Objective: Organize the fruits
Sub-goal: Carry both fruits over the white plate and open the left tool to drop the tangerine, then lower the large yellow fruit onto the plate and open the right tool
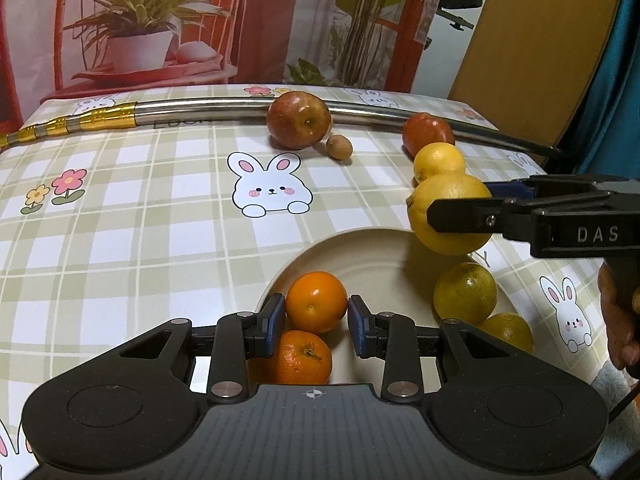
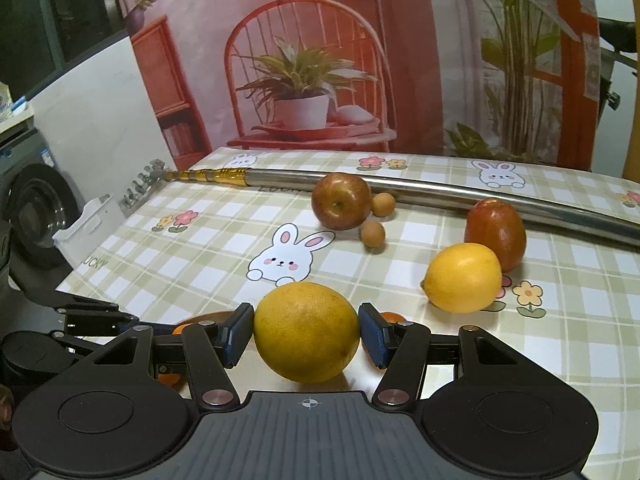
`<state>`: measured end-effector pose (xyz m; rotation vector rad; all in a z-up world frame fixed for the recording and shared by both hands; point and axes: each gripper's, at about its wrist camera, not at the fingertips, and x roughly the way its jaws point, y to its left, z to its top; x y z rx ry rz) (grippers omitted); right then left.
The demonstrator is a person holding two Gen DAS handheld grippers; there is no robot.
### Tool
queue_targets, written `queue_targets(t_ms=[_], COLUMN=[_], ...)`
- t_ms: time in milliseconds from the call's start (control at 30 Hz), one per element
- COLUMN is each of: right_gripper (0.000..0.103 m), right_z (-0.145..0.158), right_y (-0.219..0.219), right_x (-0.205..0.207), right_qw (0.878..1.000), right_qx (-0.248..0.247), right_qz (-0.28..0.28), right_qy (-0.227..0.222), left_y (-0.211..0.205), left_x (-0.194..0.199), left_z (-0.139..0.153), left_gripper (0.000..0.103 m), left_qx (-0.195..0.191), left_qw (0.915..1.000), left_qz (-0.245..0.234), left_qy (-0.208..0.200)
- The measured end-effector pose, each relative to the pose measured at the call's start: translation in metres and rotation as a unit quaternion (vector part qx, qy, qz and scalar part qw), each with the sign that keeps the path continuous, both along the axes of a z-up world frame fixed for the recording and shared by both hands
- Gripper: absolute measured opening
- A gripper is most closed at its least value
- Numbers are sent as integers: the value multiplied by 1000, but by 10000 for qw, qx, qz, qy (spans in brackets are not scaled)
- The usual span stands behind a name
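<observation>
**Supervisor:** Which step were you on at that moment?

**Operator:** Carrying a fruit to the plate (image 1: 360,240). My right gripper (image 2: 306,334) had its jaws pinching the big yellow citrus (image 2: 307,332) from both sides, pads pressed to the peel. From the left wrist view that fruit hung just past the plate's rim at about two o'clock, clear of the worktop (image 1: 140,240).

**Supervisor:** And the left gripper (image 1: 316,320)?

**Operator:** Jaws spread a little and holding nothing that I could see. It sat low over the plate, with one orange (image 1: 316,300) showing between the pads, whether touched I couldn't tell, and a second orange (image 1: 298,358) below it. A greenish-yellow citrus (image 1: 465,293) and another yellow one (image 1: 506,330) lay on the plate's three-o'clock side.

**Supervisor:** What was still out on the cloth?

**Operator:** A lemon (image 2: 464,278) at two o'clock of the held fruit, a reddish fruit (image 2: 496,234) just behind it, and an apple (image 2: 341,201) with two small brown fruits (image 2: 373,234) beside it at twelve, all in front of the metal pole (image 2: 440,192).

**Supervisor:** Next move?

**Operator:** I judged it wanted a short carry inward over the bare middle of the plate, a low descent, then a gentle release so the round fruit wouldn't roll into the others or off the rim.
</observation>
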<state>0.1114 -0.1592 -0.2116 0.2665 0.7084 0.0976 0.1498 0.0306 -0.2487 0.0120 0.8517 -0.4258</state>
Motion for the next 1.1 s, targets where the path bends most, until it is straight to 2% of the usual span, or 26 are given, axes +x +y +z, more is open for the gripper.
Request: queue_targets(t_ms=[467,1100], right_gripper=[53,54], right_z=[-1,-17], right_y=[15,35], right_x=[1,10], right_qw=[9996,9983], right_qx=[-99,-182], right_qz=[247,497], right_qy=[45,241], left_y=[19,37], left_x=[-5,-4], left_z=[17,19], left_gripper=[36,36], left_qx=[-491,-563], left_qw=[9976,9938], left_qz=[404,894], left_qy=[-265,-338])
